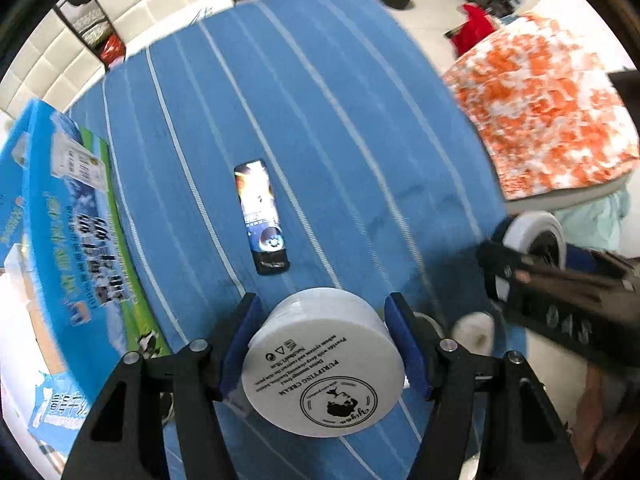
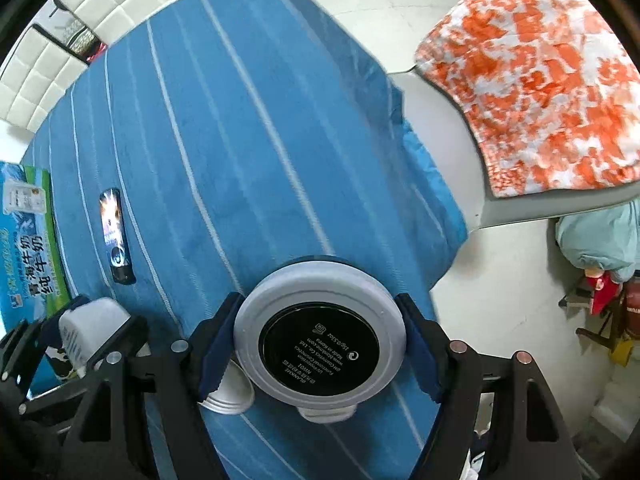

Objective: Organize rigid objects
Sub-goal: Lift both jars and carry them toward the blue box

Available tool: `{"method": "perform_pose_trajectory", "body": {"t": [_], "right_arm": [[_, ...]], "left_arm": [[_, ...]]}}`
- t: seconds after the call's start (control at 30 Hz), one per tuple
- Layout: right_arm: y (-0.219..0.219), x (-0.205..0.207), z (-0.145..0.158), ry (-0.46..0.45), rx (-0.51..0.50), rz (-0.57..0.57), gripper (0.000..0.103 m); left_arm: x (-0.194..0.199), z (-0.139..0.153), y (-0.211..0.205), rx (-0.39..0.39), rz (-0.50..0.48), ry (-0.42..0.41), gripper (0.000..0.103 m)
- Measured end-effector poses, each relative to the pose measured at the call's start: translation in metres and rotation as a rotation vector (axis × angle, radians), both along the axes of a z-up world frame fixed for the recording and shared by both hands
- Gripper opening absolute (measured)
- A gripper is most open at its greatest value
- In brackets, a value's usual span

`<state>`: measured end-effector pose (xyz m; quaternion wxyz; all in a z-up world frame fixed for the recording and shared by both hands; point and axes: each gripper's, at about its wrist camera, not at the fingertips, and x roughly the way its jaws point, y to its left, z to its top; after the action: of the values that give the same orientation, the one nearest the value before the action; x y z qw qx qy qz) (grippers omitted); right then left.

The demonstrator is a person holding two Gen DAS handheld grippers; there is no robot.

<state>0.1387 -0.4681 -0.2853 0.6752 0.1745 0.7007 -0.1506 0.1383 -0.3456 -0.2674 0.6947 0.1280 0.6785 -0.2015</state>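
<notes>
The left claw [image 1: 324, 344] grips a round white cream jar [image 1: 320, 364] above the blue striped cloth [image 1: 320, 140] on the table; the right claw [image 2: 316, 344] grips a silver-grey compact [image 2: 318, 332]. A phone [image 1: 262, 216] and a blue milk carton box [image 1: 60, 248] lie nearby, apart.

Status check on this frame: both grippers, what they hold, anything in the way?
Left gripper shut on white cream jar. Right gripper shut on grey compact. Phone flat on blue cloth, apart from both.
</notes>
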Motion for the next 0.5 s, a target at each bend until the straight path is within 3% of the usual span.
{"method": "perform_pose_trajectory", "body": {"t": [0.13,0.27,0.37,0.5], "right_arm": [[0.002,-0.003,0.034,-0.05,-0.013,0.02,0.077],[0.031,-0.006,0.074,-0.118,-0.036,0.08,0.077],[0.062,-0.01,0.106,-0.176,-0.07,0.127,0.077],[0.11,-0.017,0.146,-0.262,-0.053,0.179,0.077]], "left_arm": [[0.002,0.043,0.02,-0.063,0.005,-0.043,0.062],[0.009,0.092,0.054,-0.125,0.035,-0.106,0.062],[0.001,0.129,0.085,-0.126,0.048,-0.205,0.062],[-0.002,0.158,0.135,-0.126,0.111,-0.269,0.062]]}}
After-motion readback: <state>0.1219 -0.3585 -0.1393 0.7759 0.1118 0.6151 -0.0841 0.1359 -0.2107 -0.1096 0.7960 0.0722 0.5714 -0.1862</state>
